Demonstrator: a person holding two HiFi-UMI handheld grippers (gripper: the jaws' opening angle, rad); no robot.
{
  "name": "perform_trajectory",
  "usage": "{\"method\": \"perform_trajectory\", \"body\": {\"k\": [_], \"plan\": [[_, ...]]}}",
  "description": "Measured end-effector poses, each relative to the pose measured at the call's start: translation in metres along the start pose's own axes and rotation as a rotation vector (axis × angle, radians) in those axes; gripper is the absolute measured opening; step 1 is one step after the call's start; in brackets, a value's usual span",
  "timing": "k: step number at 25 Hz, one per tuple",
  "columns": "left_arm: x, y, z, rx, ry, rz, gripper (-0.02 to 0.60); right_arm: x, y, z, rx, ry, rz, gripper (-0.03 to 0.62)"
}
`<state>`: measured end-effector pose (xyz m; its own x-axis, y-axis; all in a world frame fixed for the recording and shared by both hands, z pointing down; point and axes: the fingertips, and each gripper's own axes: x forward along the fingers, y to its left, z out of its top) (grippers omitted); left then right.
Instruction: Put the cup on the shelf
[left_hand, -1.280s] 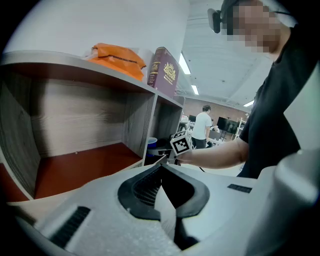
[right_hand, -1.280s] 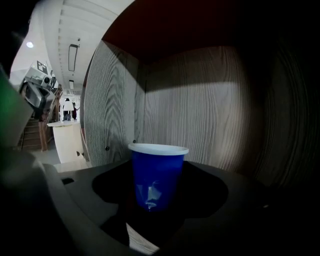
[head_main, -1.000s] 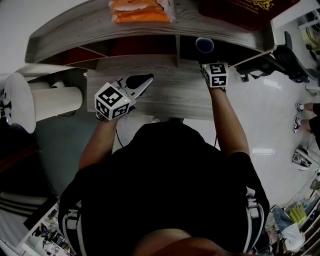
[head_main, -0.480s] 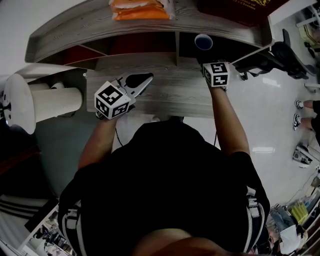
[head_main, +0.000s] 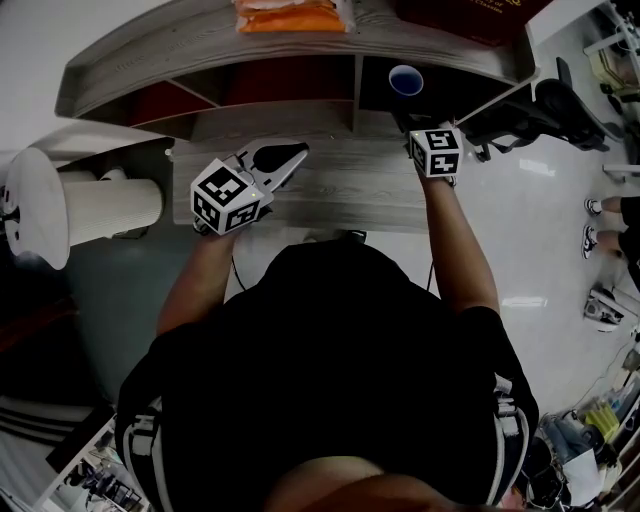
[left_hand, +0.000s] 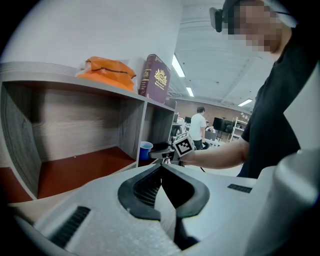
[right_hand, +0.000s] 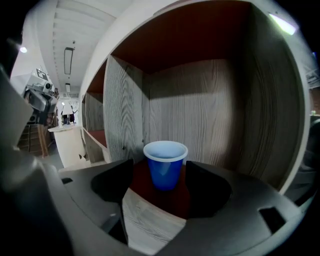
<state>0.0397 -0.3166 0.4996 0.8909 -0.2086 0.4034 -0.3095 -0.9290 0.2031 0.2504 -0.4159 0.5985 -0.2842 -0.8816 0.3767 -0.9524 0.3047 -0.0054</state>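
Observation:
A blue cup (right_hand: 165, 169) with a white rim stands upright on the red floor of the right shelf compartment (right_hand: 210, 115); the head view shows the cup (head_main: 405, 80) from above. My right gripper (right_hand: 160, 189) points into that compartment. Its jaws have just been opening and now stand wide open, with the cup just past their tips and untouched. In the head view the right gripper (head_main: 428, 130) sits on the near side of the cup, mostly under its marker cube. My left gripper (head_main: 292, 157) hovers over the grey wooden desk, shut and empty. The left gripper (left_hand: 161, 166) also has the cup (left_hand: 145, 150) in sight, far off.
An orange bag (head_main: 290, 15) and a maroon book (left_hand: 155, 79) lie on top of the shelf unit. A white cylinder (head_main: 100, 208) stands left of the desk (head_main: 350, 195). A black chair (head_main: 560, 110) is at the right, and people stand in the room beyond.
My right gripper has drawn back a little from the cup, which stays in the compartment. The left gripper has held its place.

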Motion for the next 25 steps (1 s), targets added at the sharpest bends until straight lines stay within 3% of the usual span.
{"method": "perform_trajectory", "body": {"k": [20,25], "plan": [[-0.033,-0.027,0.02,0.061,-0.065,-0.03,0.017,-0.091,0.022,0.064,0.001,-0.139,-0.08,0.313],[-0.044,-0.028,0.02,0.07,-0.084,-0.029,0.017,-0.107,0.031,0.078,0.022,-0.143,-0.091,0.271]]}}
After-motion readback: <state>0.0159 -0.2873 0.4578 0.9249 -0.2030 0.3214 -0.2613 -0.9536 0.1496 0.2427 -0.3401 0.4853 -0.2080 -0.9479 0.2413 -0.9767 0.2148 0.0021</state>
